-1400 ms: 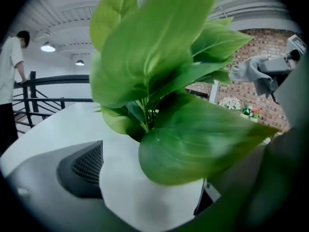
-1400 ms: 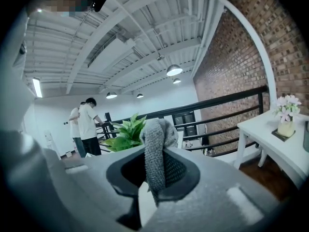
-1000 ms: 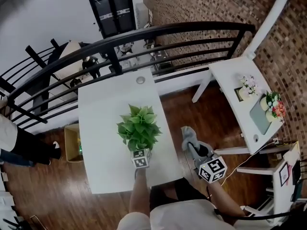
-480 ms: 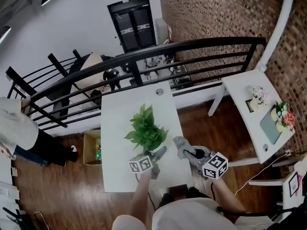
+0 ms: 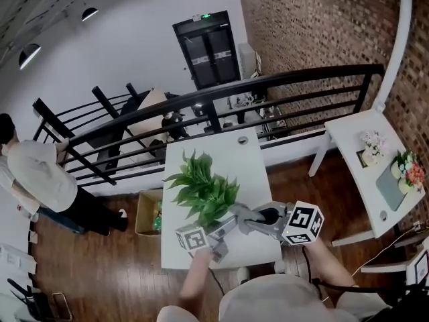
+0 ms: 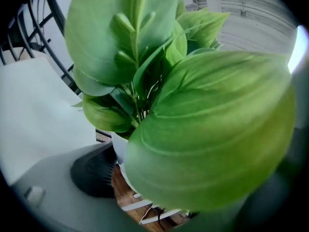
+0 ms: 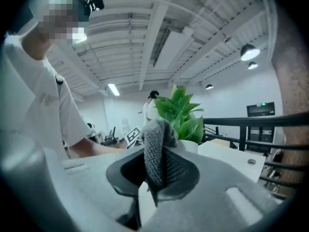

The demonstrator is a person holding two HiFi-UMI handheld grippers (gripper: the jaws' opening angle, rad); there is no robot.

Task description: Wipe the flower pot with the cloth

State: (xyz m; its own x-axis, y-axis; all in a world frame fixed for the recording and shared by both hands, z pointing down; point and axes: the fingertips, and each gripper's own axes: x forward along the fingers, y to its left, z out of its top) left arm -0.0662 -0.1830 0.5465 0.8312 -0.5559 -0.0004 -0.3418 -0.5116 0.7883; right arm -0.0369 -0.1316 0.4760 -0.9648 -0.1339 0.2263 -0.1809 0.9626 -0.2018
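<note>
Your right tongs (image 7: 155, 172) are pinching the grey cloth (image 7: 155, 146), which bunches up between them. Your left tongs (image 5: 218, 233) appear to be clamped on the white flower pot (image 6: 120, 151) at the near edge of the worktop (image 5: 255, 163). The left gripper view shows one pad against the pot wall and floorboards below it, so the pot looks lifted; a big leaf (image 6: 207, 129) hides the other pad. Only the head view shows cloth and pot just beside each other. I judge that wiping is about to start, with every side left to do. Beyond stands a black railing (image 5: 221, 92).
</note>
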